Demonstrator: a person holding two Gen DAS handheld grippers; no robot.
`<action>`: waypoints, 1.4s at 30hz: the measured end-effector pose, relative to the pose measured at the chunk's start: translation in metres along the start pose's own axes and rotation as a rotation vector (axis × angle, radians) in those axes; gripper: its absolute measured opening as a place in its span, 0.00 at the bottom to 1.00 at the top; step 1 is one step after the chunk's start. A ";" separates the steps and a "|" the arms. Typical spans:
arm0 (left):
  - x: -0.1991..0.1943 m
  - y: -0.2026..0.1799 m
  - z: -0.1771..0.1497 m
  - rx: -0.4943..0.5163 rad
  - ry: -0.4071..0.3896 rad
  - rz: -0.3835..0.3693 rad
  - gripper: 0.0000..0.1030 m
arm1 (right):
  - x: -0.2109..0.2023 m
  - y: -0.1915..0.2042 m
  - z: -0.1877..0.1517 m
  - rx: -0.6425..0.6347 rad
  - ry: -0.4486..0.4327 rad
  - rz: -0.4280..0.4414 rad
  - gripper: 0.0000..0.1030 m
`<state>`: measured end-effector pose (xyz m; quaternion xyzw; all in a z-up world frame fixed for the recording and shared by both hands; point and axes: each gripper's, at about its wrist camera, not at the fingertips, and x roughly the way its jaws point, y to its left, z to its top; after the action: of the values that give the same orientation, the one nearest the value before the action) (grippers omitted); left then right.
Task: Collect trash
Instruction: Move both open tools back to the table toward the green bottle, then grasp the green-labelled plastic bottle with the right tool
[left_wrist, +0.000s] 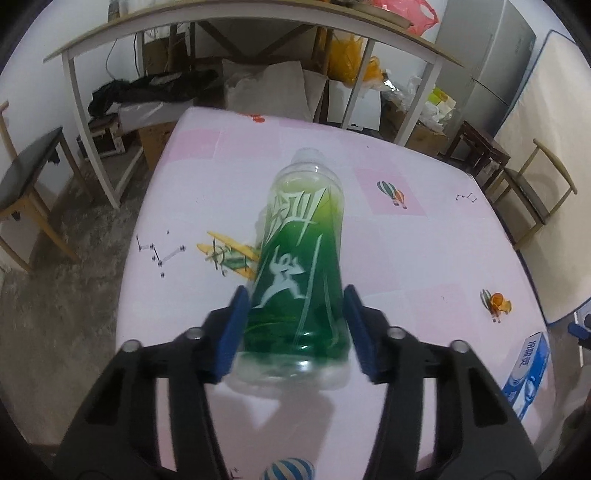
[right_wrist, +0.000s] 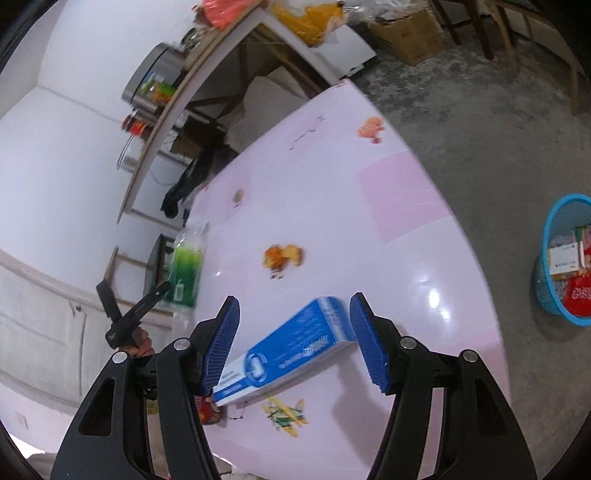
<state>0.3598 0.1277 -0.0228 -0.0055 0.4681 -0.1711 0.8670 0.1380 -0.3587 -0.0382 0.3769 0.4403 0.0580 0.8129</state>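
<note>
- Left wrist view: the green-labelled plastic bottle (left_wrist: 301, 273) sits between the pads of the left gripper (left_wrist: 297, 334), which clamp its lower body above the pink tablecloth (left_wrist: 424, 258).
- Right gripper (right_wrist: 293, 341) is spread wide around a blue and white box (right_wrist: 284, 358) lying on the cloth; whether a pad touches it is unclear.
- A blue basket (right_wrist: 546, 291) with wrappers stands on the floor, well apart.
</note>
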 end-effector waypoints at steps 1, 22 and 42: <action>-0.001 0.001 -0.001 -0.013 0.001 -0.003 0.44 | 0.002 0.004 -0.001 -0.014 0.006 -0.004 0.59; -0.012 -0.018 -0.022 -0.108 0.005 -0.209 0.42 | 0.182 0.209 0.059 -0.323 0.362 0.142 0.72; -0.040 -0.010 -0.051 -0.198 -0.018 -0.276 0.45 | 0.356 0.260 0.057 -0.358 0.523 -0.003 0.55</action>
<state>0.2949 0.1377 -0.0178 -0.1566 0.4698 -0.2415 0.8345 0.4592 -0.0546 -0.0859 0.1996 0.6175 0.2284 0.7257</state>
